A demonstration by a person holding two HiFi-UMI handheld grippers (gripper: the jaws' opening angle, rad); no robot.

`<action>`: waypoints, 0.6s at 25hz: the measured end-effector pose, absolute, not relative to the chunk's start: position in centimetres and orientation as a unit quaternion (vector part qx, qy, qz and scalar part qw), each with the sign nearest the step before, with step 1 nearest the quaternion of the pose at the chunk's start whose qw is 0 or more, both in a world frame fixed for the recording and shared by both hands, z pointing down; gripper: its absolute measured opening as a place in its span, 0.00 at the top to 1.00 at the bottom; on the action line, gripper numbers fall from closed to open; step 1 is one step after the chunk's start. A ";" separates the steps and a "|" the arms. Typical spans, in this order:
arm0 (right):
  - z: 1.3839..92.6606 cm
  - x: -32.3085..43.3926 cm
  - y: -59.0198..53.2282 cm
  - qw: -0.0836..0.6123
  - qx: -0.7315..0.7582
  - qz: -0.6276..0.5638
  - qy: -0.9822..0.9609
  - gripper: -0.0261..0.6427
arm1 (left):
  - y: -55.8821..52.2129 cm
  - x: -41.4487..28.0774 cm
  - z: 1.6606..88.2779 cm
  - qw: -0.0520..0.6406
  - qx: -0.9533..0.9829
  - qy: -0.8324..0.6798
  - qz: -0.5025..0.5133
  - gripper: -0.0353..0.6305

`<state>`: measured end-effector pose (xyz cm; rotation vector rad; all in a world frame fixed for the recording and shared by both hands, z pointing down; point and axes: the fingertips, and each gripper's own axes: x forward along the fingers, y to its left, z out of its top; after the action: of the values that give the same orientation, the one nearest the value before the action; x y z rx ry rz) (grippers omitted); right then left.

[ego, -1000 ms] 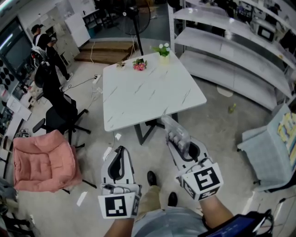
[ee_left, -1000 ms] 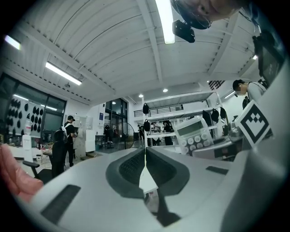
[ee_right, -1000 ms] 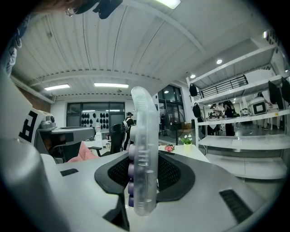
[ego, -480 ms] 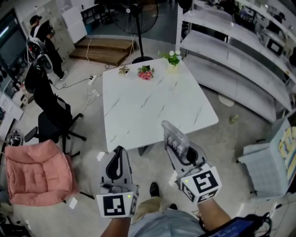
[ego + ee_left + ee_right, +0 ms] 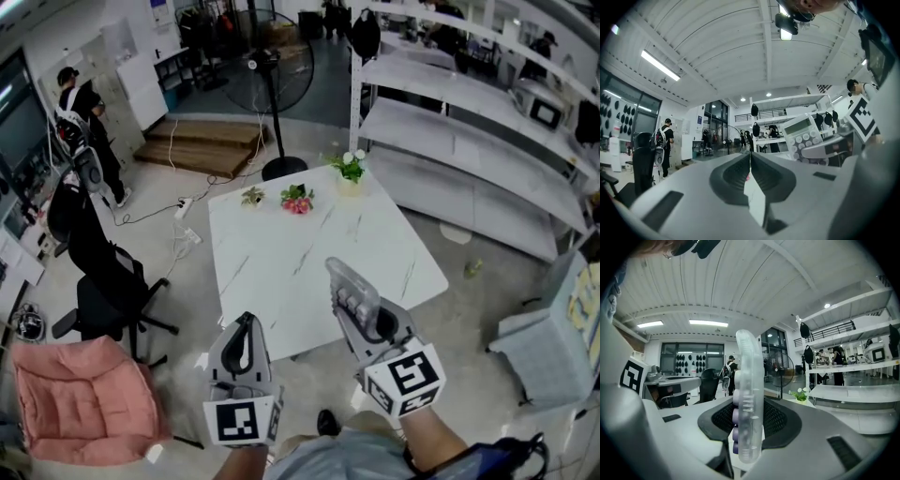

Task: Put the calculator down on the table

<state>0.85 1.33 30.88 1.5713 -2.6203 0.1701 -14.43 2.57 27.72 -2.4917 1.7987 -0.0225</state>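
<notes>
A clear-cased calculator [image 5: 350, 286] with purple keys stands on edge between the jaws of my right gripper [image 5: 361, 305], which is shut on it; up close the calculator [image 5: 749, 399] fills the middle of the right gripper view. It hangs over the near edge of the white marble table [image 5: 309, 244]. My left gripper [image 5: 242, 339] is shut with nothing in it, its jaws meeting in a thin line [image 5: 750, 161], near the table's front edge. The calculator [image 5: 804, 136] also shows at the right of the left gripper view.
On the table's far side sit a small pot of white flowers [image 5: 351, 169], pink flowers [image 5: 297, 199] and a small dried sprig [image 5: 251, 196]. A black office chair [image 5: 103, 272] and pink cushion [image 5: 80, 403] stand left. Shelving [image 5: 469, 141] runs along the right. A person [image 5: 80, 103] stands far left.
Both grippers have travelled forward toward the table; the calculator now hangs over its near edge. Jaws unchanged.
</notes>
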 end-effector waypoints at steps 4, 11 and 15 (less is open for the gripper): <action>31.8 1.1 -0.2 0.046 0.521 0.063 -0.850 0.74 | 0.8 -14.2 29.0 0.027 -0.815 0.579 -0.013 0.93; 33.8 1.5 -4.0 0.055 0.521 0.086 -0.848 0.74 | -3.1 -13.9 30.4 0.017 -0.813 0.581 -0.034 0.93; 35.3 1.4 -7.5 0.059 0.511 0.100 -0.852 0.74 | -6.3 -13.9 31.6 0.015 -0.807 0.587 -0.057 0.93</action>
<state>1.44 -7.46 35.32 1.5464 -2.5806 0.3026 -13.94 -6.31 31.63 -2.5126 1.8269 -0.1786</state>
